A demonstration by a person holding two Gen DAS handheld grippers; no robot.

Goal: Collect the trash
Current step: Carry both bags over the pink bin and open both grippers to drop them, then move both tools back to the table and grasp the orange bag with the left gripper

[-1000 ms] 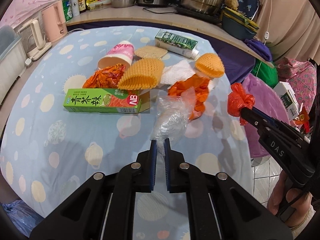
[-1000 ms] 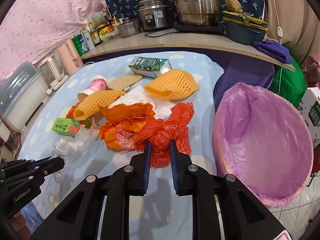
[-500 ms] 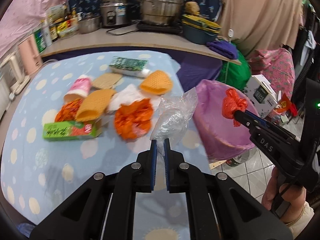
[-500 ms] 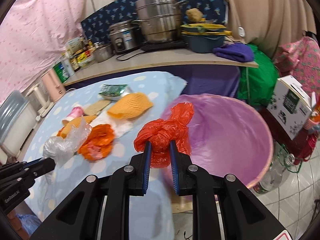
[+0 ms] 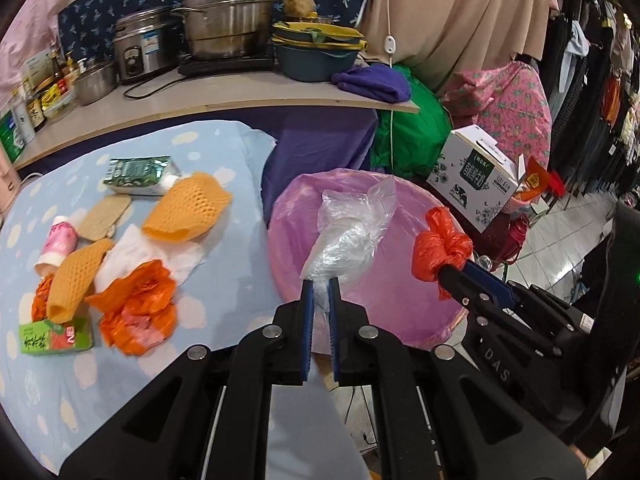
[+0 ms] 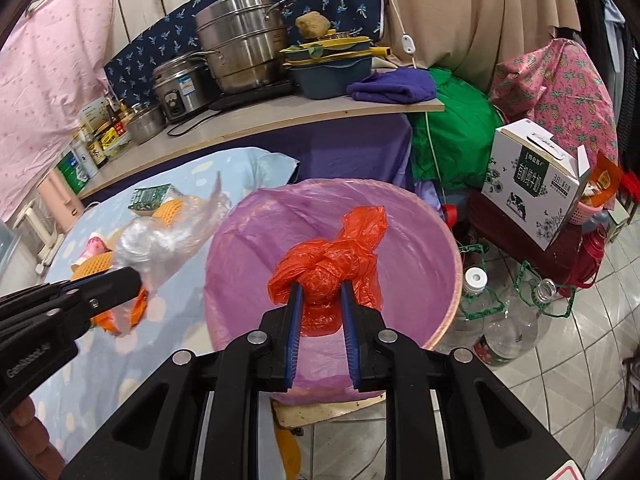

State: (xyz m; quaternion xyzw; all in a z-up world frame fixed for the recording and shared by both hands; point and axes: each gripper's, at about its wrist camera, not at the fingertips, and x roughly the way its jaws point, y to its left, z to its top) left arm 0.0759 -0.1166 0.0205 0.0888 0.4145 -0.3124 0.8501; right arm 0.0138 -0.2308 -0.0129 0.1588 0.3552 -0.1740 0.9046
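My left gripper [image 5: 320, 286] is shut on a crumpled clear plastic bag [image 5: 352, 232], which hangs over the near part of the pink-lined trash bin [image 5: 288, 216]. My right gripper [image 6: 320, 292] is shut on a knotted red plastic bag [image 6: 332, 256], held above the middle of the bin [image 6: 436, 232]. In the left wrist view the right gripper [image 5: 444, 270] and its red bag [image 5: 438, 248] are over the bin's right rim. In the right wrist view the left gripper [image 6: 132, 276] with the clear bag [image 6: 160, 240] sits at the bin's left edge.
On the dotted blue table [image 5: 224, 152] lie an orange plastic bag [image 5: 136, 308], two orange foam nets [image 5: 188, 208], white tissue [image 5: 136, 248], a green box [image 5: 56, 336], a green carton [image 5: 140, 176] and a pink cup [image 5: 60, 240]. A white box [image 6: 536, 184] and plastic bottles [image 6: 504, 320] stand right of the bin.
Both grippers have swung right, from over the table's trash pile to over the pink-lined bin. Each has carried its bag along, the left the clear one and the right the red one.
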